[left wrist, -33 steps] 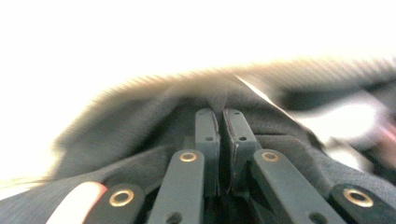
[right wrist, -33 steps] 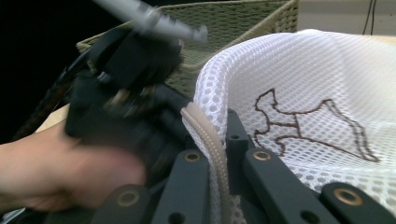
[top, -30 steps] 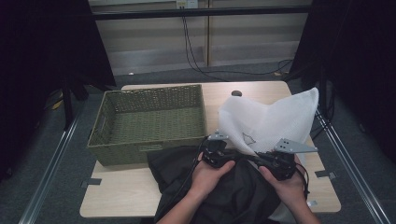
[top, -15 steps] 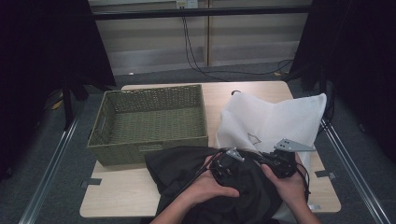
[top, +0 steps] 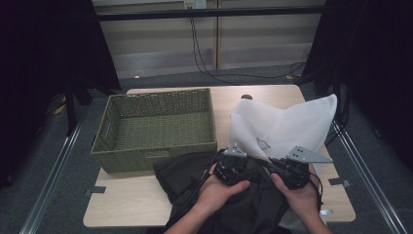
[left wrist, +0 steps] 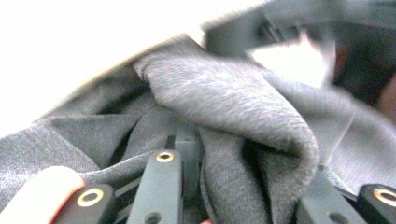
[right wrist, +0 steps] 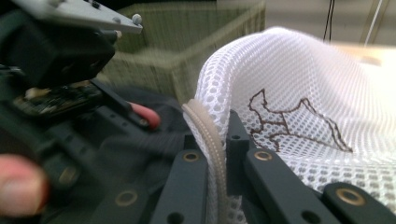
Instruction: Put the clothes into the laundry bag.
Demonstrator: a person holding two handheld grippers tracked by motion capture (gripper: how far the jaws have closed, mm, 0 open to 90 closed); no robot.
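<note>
Fingers of the right gripper (right wrist: 219,186) pinch the rim of the white mesh bag (top: 287,127); the left gripper (left wrist: 233,186), jaws just closing, bunches the dark garment (top: 229,195) at the table's (top: 126,204) near edge. That loose fold may slip free, or drag the bag's mouth shut.

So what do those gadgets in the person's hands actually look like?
Each hand holds a chunky black gripper, the left gripper and the right gripper, topped by a grey three-cornered plate. Two flat black jaws with brass-ringed screw holes stick out in front, and a thin black cable trails back from each. The forearms are bare, no sleeves.
</note>
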